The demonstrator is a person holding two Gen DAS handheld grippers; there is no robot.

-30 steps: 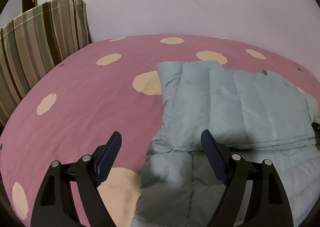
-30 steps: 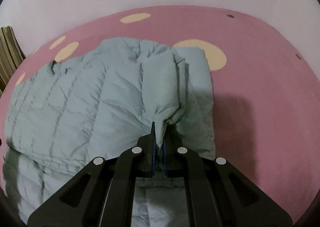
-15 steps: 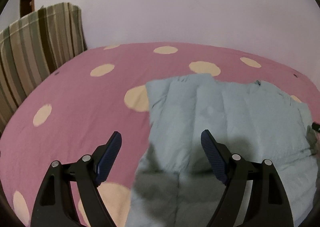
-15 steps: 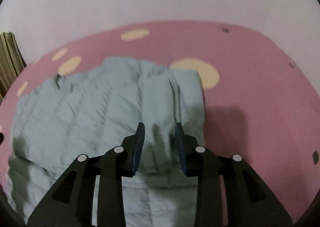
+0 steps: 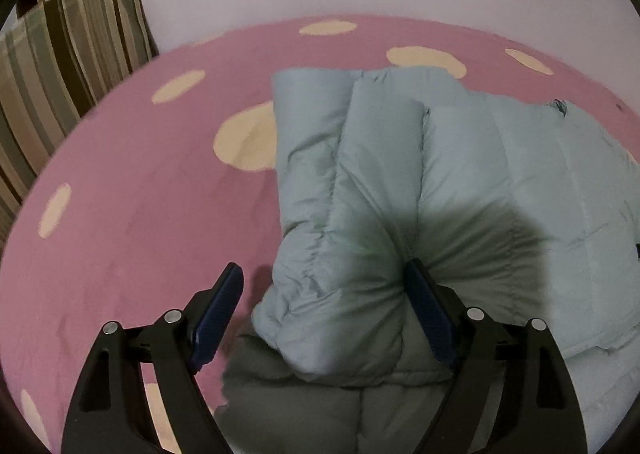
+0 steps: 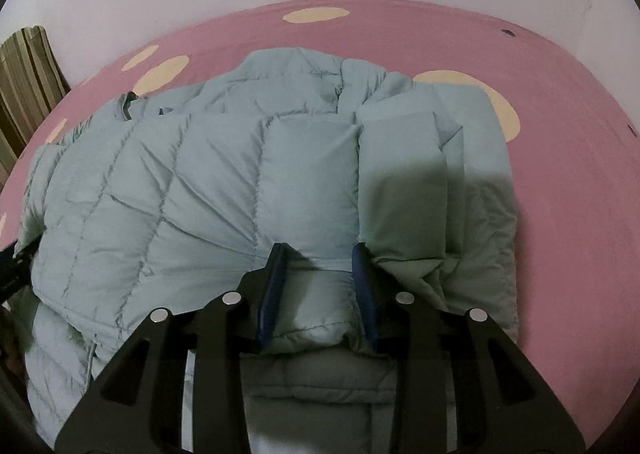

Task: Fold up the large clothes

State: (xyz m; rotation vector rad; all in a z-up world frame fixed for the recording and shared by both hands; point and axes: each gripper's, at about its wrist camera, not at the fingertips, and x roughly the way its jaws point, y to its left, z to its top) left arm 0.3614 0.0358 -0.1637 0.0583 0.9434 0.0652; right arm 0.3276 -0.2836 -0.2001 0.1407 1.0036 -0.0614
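The pink spotted bed cover [image 5: 132, 213] fills both views, and on it lies the pale blue puffer jacket [image 6: 208, 189], already doubled over on itself, spreading from under the fingers away toward the wall. Its long axis, as far as I can judge, runs across the bed from one gripper to the other; the quilted channels run forward, away from the fingertips, and the collar [image 6: 127, 106] shows at the far left of the right wrist view. A striped cushion [image 5: 68, 65] stands well off beyond the left fingers.

Now the left gripper [image 5: 324, 310]: its fingers are spread wide, straddling the puffy folded end of the jacket, the right-hand finger [image 5: 426, 314] touching fabric, the other [image 5: 218, 312] out over bare cover. It grips nothing.

The right gripper [image 6: 320, 286] has its fingers partly apart with a ridge of the near edge between them. Its jaws have just been opening, and the pads no longer appear to pinch the cloth, so this looks like a release after laying a fold.

To do this step well, I'd say: let the fabric settle flat before pulling the fingers clear, lift out without snagging a seam, then take both ends of the near edge level with each other so the next fold lands square and the down doesn't spring it open.
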